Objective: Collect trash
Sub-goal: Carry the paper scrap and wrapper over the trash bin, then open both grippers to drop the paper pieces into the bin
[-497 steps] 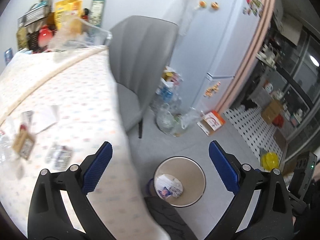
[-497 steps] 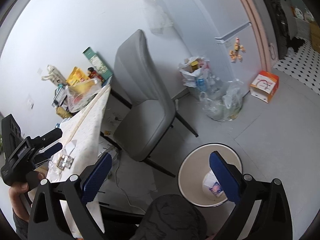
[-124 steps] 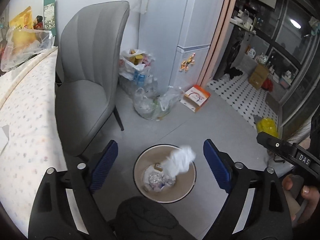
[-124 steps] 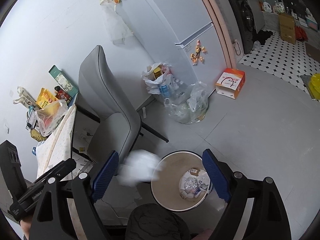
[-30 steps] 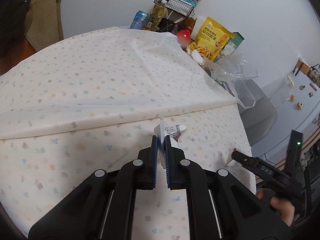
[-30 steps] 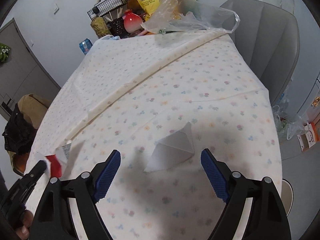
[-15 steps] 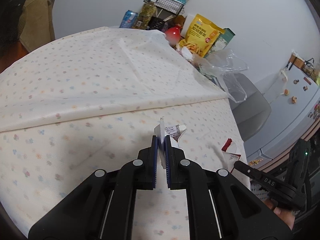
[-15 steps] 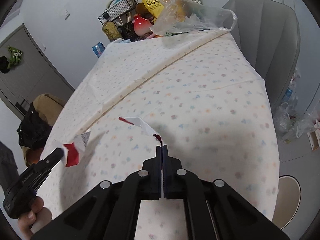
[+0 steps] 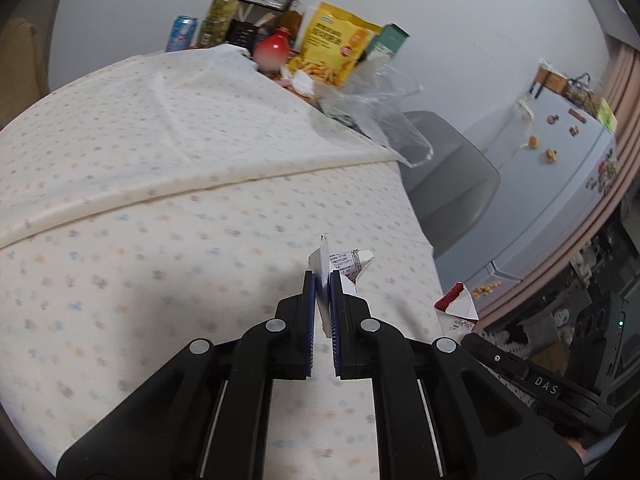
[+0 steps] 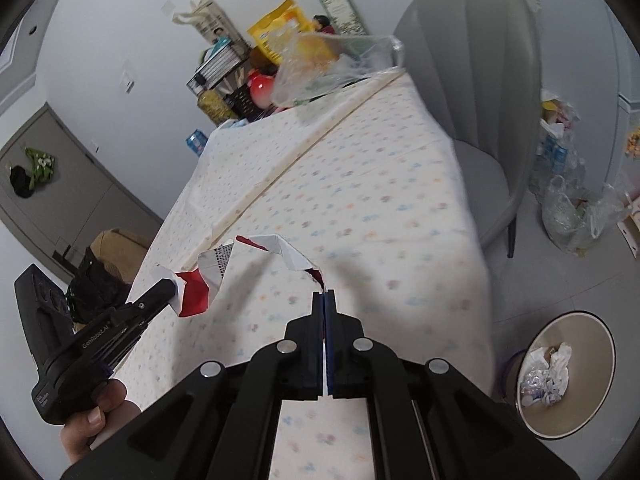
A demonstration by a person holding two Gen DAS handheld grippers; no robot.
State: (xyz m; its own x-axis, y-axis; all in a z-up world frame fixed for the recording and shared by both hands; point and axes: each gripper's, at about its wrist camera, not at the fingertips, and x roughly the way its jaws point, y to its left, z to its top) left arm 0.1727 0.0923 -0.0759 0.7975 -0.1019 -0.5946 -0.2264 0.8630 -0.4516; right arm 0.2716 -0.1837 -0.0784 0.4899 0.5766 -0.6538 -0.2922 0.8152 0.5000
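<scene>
Above the desk [image 9: 168, 216], with its floral cloth, we hold two tools, each pinching a scrap of torn red-and-white wrapper. Our left tool [image 9: 322, 280] is pressed together on a printed wrapper piece [image 9: 347, 261], seen from the right wrist as a red-and-white scrap at its tip. Our right tool [image 10: 323, 295], just closed, clamps the folded wrapper strip [image 10: 280, 250], which arches up from its tip. Beside the desk's near corner, on the floor, stands the trash bin [image 10: 592, 344], holding crumpled litter [image 10: 546, 376]. A grey chair [image 10: 476, 92] stands at the desk's far side.
</scene>
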